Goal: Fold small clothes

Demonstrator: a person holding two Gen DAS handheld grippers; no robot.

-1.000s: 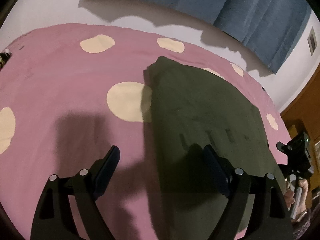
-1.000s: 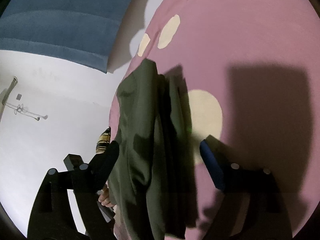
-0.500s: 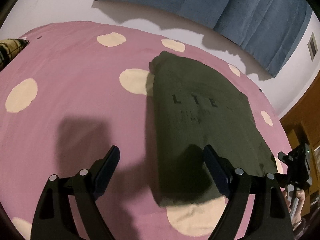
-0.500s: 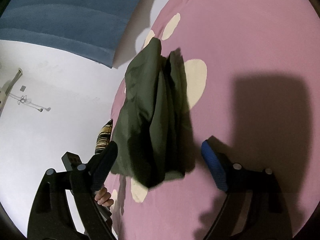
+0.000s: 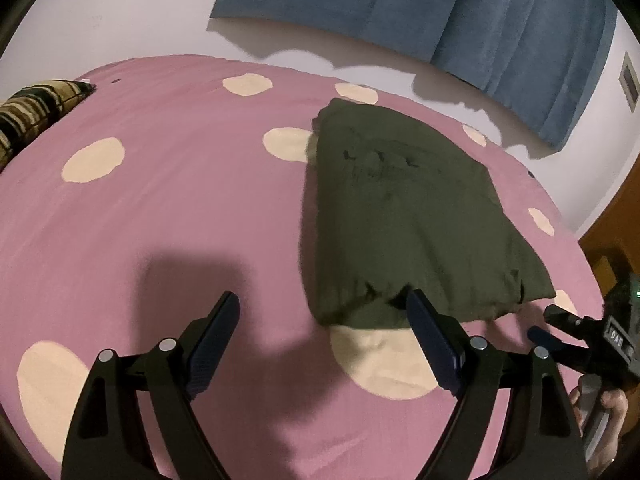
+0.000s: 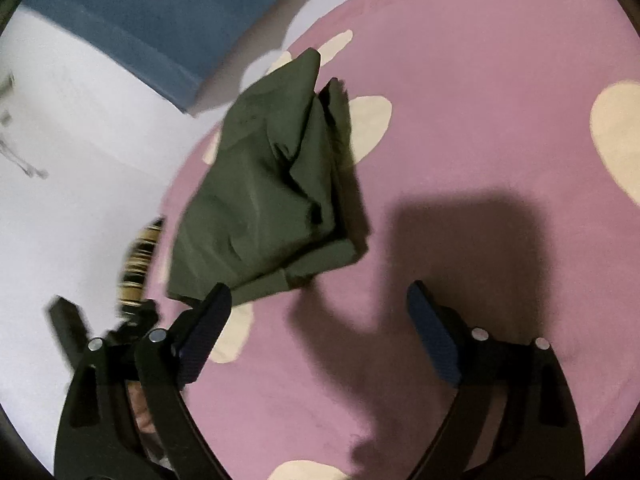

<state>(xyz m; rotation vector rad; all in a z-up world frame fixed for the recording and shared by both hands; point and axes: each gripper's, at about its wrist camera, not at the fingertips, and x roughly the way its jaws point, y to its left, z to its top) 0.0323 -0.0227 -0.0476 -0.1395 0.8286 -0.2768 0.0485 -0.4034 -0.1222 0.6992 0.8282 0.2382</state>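
Green shirt (image 5: 404, 216) lies folded into a compact rectangle on the pink spotted bed (image 5: 180, 208), nearer its far right side — prob. set down as done, layers stacked w/ edges showing on one side. Left hand-held gripper (image 5: 322, 330) hangs above the near edge, jaws wide apart, empty. Right hand-held gripper (image 6: 320, 316) likewise spread & empty, angled in from the side; blur there, so contact w/ cloth unclear.

Print on the olive garment (image 5: 404, 216): smeared, can't read it.
Striped cushion (image 5: 28, 114): cut off at the left wrist view's left edge, and just a streak of blur in the right wrist view.
Right hand-held gripper (image 5: 560, 330): seen from the left wrist view, running off the right edge.
Wall fixture (image 6: 24, 160): blurred, can't tell what it is.
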